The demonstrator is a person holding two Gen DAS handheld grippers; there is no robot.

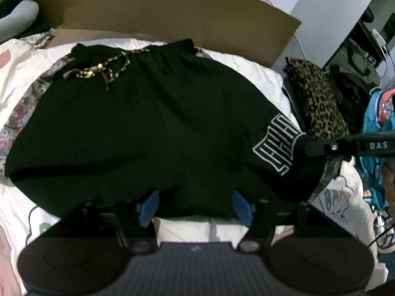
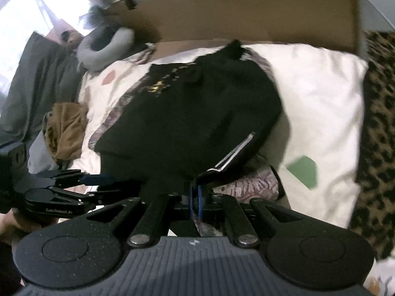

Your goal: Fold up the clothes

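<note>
Black shorts (image 1: 148, 128) lie spread on a white printed quilt (image 1: 246, 71), waistband and drawstring (image 1: 103, 70) at the far edge, a cardboard sheet (image 1: 172, 7) beyond them. The left gripper (image 1: 196, 207) sits at the near hem, its blue pads (image 1: 150, 204) wide apart. The hem runs across the gap between them, but the pads do not seem to press on it, though the dark cloth makes this hard to judge.

The right gripper (image 2: 196, 197) is at the shorts' (image 2: 187, 113) near right corner, beside the white logo patch (image 1: 276, 143). Its jaws are closed tight, pads all but touching, with a pinch of black hem caught between them and lifted off the quilt (image 2: 321, 86). A leopard-print cloth (image 2: 377, 135) lies to the right, a brown garment (image 2: 66, 128) to the left.
</note>
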